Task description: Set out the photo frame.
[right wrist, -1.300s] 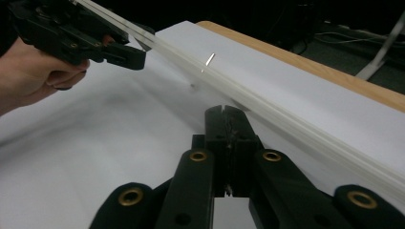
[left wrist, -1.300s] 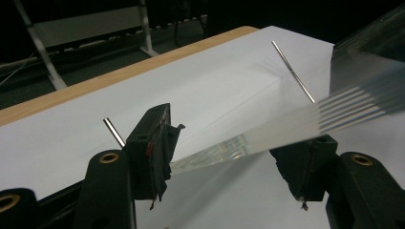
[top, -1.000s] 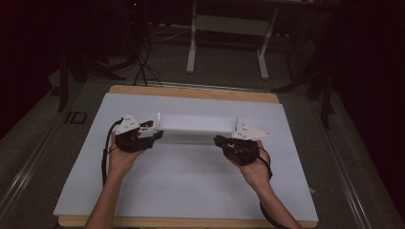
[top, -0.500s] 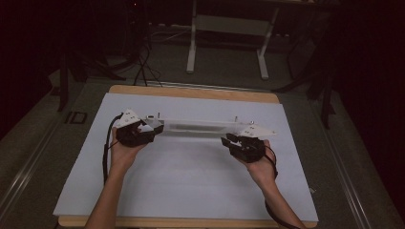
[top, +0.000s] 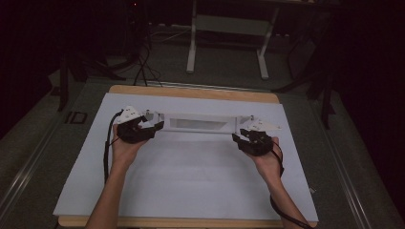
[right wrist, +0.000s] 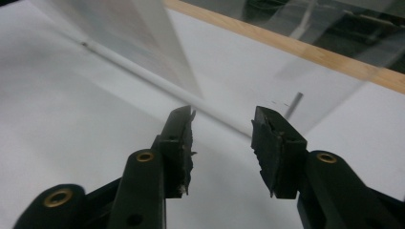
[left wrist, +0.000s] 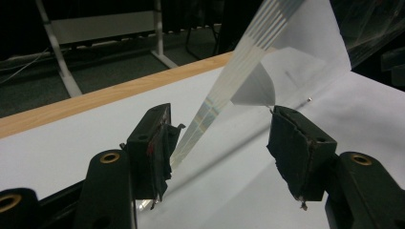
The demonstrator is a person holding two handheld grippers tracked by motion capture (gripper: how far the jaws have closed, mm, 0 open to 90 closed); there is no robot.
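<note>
- High view: the left tool [top: 155, 127] and right tool [top: 237, 137] sit at either end of a long clear plastic sheet [top: 198, 123] lying across the white-covered counter [top: 191, 191]; a metal stand [top: 227, 28] is on the floor behind.
- Left gripper view: jaws released, the sheet [left wrist: 267, 62] rising between them.
- Right gripper view: jaws released, with a thin white rod [right wrist: 157, 81] and the sheet's edge ahead.

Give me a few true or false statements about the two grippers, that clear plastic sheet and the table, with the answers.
1. Both grippers have open jaws. True: left gripper and right gripper show a clear gap.
2. The clear plastic sheet lies between the two grippers. True.
3. The table is covered with black cloth. False: a white covering lies on it.
4. The sheet is at the table's near edge. False: it is toward the far half.
</note>
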